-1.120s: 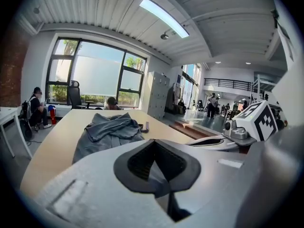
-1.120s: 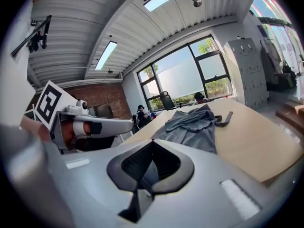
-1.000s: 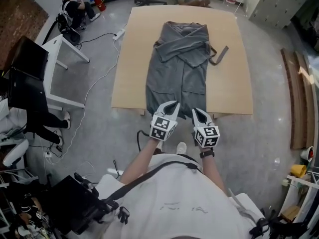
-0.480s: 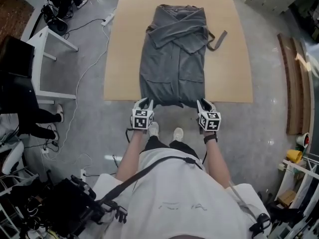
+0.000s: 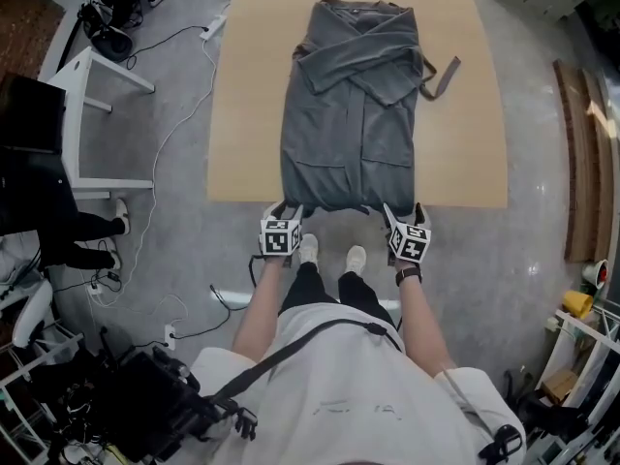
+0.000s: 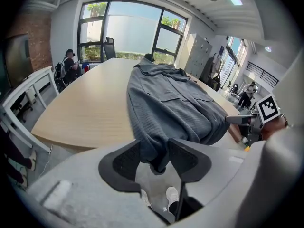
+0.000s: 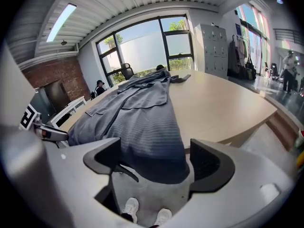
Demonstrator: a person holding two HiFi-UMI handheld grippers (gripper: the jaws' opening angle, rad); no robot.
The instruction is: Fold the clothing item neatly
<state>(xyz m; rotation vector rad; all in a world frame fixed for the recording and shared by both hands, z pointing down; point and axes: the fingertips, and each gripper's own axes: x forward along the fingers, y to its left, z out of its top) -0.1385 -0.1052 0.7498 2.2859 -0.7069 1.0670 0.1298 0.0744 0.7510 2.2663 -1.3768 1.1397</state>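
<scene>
Your left gripper (image 5: 287, 211) and right gripper (image 5: 404, 211) have spread to the hem corners of the grey robe (image 5: 354, 114), stretched flat along the desk (image 5: 242, 114), and their fingers (image 6: 124, 163) are opening with cloth between them: straightening looks done, folding next.

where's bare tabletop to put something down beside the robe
Left of the robe, a bare strip of table runs its full length. On the right, another is free nearer than the belt. Crowded: the near edge, where left gripper and right gripper, jaws opening, have the hem between them.
</scene>
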